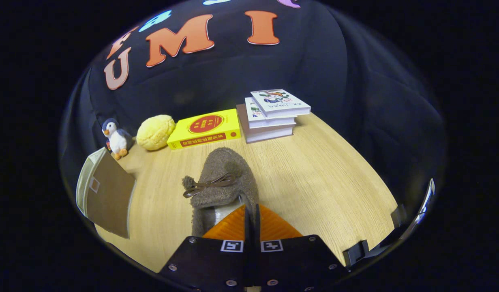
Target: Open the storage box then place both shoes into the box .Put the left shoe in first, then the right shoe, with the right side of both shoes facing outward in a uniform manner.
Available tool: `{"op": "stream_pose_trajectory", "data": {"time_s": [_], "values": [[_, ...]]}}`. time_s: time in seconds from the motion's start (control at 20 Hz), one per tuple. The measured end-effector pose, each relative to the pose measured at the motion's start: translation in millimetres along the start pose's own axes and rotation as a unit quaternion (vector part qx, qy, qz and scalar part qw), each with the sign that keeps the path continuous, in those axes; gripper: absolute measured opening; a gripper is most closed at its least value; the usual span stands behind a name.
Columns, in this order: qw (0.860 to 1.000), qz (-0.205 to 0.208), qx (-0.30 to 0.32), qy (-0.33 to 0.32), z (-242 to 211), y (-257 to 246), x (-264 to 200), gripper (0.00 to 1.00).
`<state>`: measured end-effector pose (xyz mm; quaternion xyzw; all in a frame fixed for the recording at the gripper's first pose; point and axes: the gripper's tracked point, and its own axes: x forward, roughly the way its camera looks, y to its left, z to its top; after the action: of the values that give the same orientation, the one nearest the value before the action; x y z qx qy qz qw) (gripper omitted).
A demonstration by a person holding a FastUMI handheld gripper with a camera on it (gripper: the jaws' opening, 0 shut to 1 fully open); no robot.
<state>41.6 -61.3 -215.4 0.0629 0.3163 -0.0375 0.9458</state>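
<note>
Far left, the storage box stands on the wooden table, its brown flap facing us. Just behind it sits a little penguin plush, and beside that a yellow bun-shaped toy, touching the end of a yellow book lying flat. Moving to the middle, here is the brown fuzzy slipper, toe pointing away from us, its dark bow on top, white lining showing at the heel. The gripper has its orange fingers pressed together on the slipper's heel rim, a thin strip of collar pinched between them, jaws clenched tight on it. Beyond and to the right, a stack of three books rests near the table's far edge, well apart from the slipper.
</note>
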Motion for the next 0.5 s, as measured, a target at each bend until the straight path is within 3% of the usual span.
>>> {"op": "stream_pose_trajectory", "data": {"time_s": [0.5], "values": [[0.998, 0.021, 0.044, -0.034, 34, 170, -74, 0.01]]}}
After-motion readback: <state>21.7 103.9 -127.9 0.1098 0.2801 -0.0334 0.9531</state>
